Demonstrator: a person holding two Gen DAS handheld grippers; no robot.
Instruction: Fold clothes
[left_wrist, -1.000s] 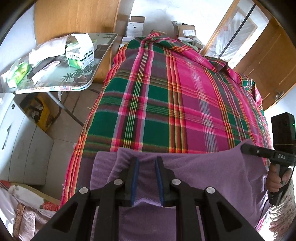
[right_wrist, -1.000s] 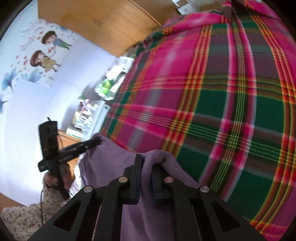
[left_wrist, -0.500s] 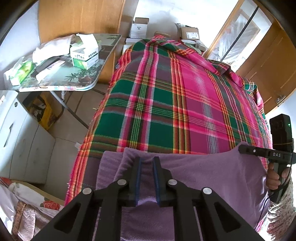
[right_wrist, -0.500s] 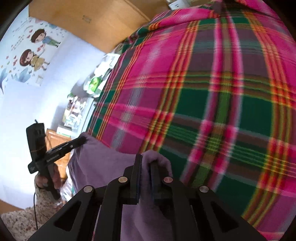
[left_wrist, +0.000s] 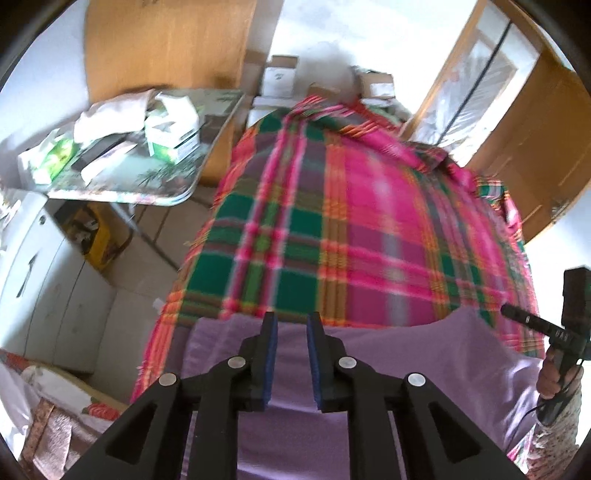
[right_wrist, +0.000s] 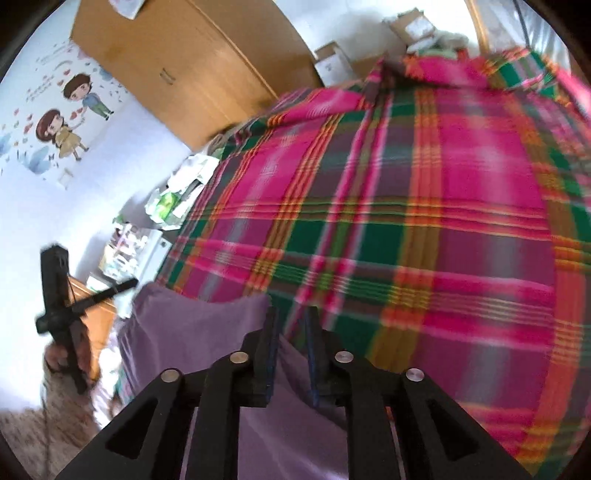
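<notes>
A purple garment (left_wrist: 406, 354) lies flat on the near end of a bed covered with a pink and green plaid blanket (left_wrist: 369, 221). My left gripper (left_wrist: 291, 317) hovers open over the garment's far left edge, with the cloth lying loose under its pads. In the right wrist view the garment (right_wrist: 192, 325) shows a raised fold just left of my right gripper (right_wrist: 291, 312). That gripper is open too, with plaid blanket (right_wrist: 406, 221) showing between its tips. Each gripper also shows from the side in the other's view, held by a hand (left_wrist: 554, 373).
A folding table (left_wrist: 122, 184) cluttered with boxes and packets stands left of the bed. A white cabinet (left_wrist: 44, 288) sits nearer on that side. A wooden wardrobe (right_wrist: 177, 66) and cardboard boxes (left_wrist: 279, 74) are beyond the bed's far end, and a wooden door (left_wrist: 535, 129) is at the right.
Both grippers have let go of the purple garment and widened their jaws. The cloth, held up between the fingers before, now lies on the bed, and both views have tilted up.
</notes>
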